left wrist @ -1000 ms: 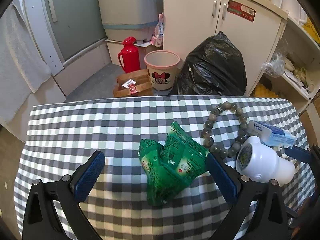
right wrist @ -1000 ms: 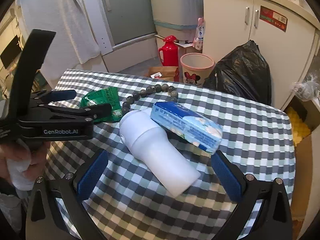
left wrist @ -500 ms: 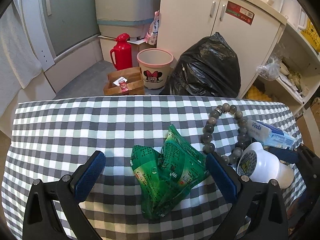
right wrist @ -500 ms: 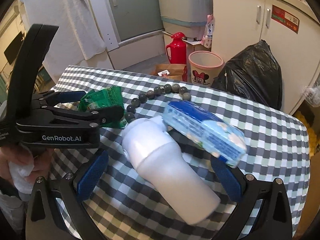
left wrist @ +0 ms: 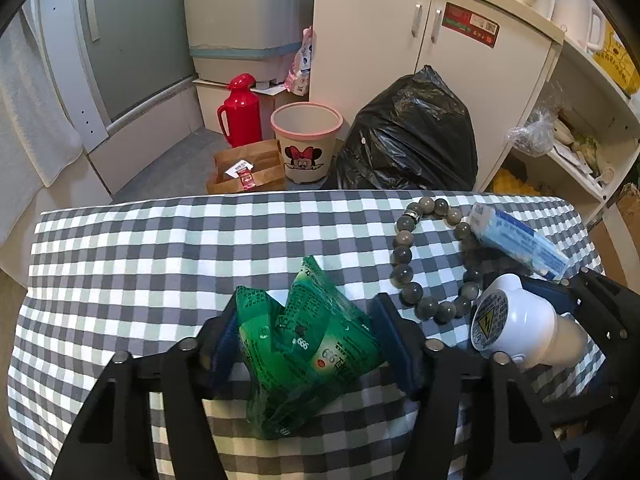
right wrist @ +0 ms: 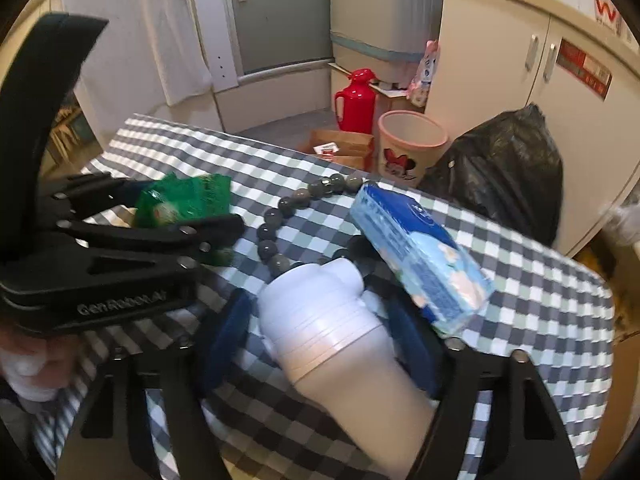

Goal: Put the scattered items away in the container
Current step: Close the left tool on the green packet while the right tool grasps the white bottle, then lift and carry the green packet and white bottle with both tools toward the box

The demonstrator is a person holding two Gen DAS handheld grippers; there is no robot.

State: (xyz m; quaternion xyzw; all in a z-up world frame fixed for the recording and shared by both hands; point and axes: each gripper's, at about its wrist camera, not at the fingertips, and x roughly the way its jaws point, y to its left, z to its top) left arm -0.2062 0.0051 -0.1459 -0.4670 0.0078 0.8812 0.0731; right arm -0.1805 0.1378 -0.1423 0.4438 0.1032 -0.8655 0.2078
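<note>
Green snack packets [left wrist: 308, 344] lay on the checked desk [left wrist: 160, 248] clamped in my left hand-held gripper [left wrist: 308, 340], my right hand-held gripper [right wrist: 320, 328] pinched the white bottle [right wrist: 332, 320], both grasped; lifting toward an unseen container came next.

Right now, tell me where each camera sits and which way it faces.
Left wrist: on the left gripper, looking forward over the checked table toward the cupboard; its fingers clamp the green packet.
Right wrist: on the right gripper, facing the same way; its fingers close around the white bottle; a hand shows.
Shared: packet, bottle, bead bracelet, blue tissue pack.
</note>
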